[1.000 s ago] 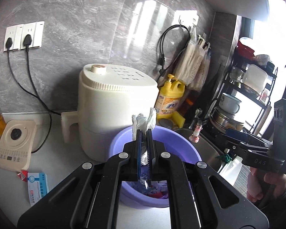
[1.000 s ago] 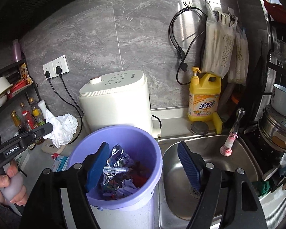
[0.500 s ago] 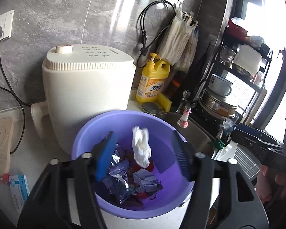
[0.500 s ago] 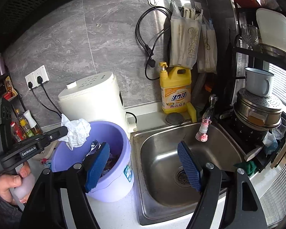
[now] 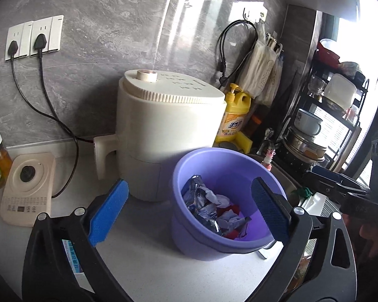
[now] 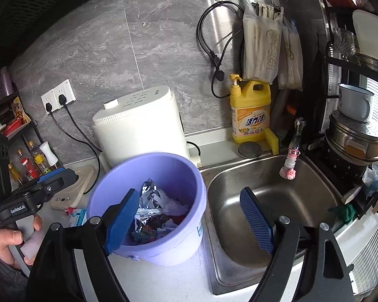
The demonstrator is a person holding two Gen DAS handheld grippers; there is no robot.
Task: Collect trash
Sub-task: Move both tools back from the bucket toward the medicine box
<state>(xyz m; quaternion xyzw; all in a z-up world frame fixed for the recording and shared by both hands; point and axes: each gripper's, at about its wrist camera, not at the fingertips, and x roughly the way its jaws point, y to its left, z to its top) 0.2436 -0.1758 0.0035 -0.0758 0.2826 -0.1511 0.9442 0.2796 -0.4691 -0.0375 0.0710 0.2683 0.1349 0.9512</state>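
Observation:
A purple bucket [image 5: 189, 176] stands on the white counter and holds crumpled wrappers and a white tissue [image 5: 220, 198]. It also shows in the right wrist view [image 6: 181, 168], with the trash [image 6: 161, 206] inside. My left gripper [image 5: 189, 212] is open and empty, held in front of the bucket. It appears at the left of the right wrist view [image 6: 50, 176]. My right gripper [image 6: 189, 222] is open and empty, spanning the bucket's right side and the sink. It shows at the right edge of the left wrist view [image 5: 335, 180].
A white appliance [image 5: 168, 130] stands behind the bucket. A steel sink [image 6: 272, 201] lies to its right, with a yellow detergent bottle [image 6: 250, 112] behind. A small blue-and-white packet [image 6: 78, 215] lies on the counter left of the bucket. A kitchen scale [image 5: 25, 188] sits at left.
My left gripper opened and let the white tissue fall into the bucket, then drew back to the left. My right gripper stayed open and shifted its view slightly.

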